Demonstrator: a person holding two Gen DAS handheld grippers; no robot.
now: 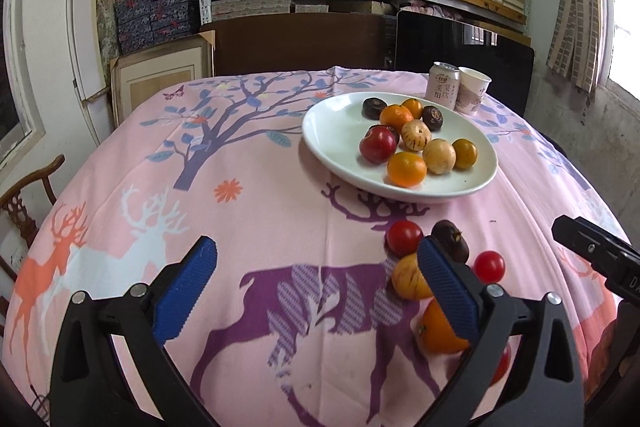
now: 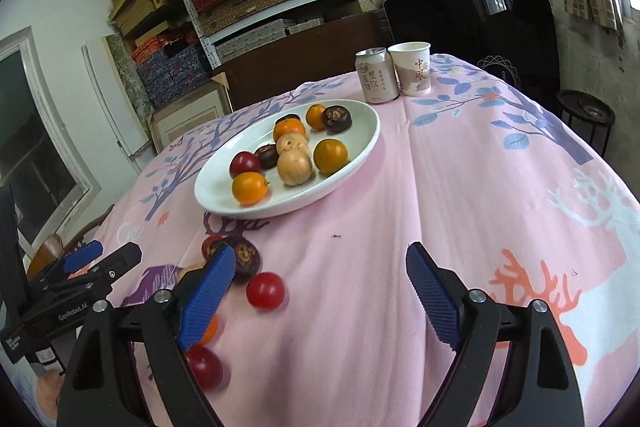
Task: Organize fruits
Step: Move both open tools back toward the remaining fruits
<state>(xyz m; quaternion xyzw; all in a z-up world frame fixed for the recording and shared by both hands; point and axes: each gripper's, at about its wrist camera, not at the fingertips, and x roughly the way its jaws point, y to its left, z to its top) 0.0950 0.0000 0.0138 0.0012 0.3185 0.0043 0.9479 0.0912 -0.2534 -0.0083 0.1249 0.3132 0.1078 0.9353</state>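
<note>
Both grippers stand wide, nothing between the pads. Left gripper (image 1: 316, 267) over bare cloth; loose fruits (image 1: 412, 277) lie at its right finger. Right gripper (image 2: 320, 285) has those same fruits by its left finger, one red tomato (image 2: 265, 290) just inside the gap. Loose ones: red, orange, striped yellow, dark brown. White plate (image 1: 336, 131) beyond, holding mixed fruit. Pink tablecloth (image 2: 460, 187) open to the right; can (image 2: 377, 75) and paper cup (image 2: 412, 69) touching near the far edge.
</note>
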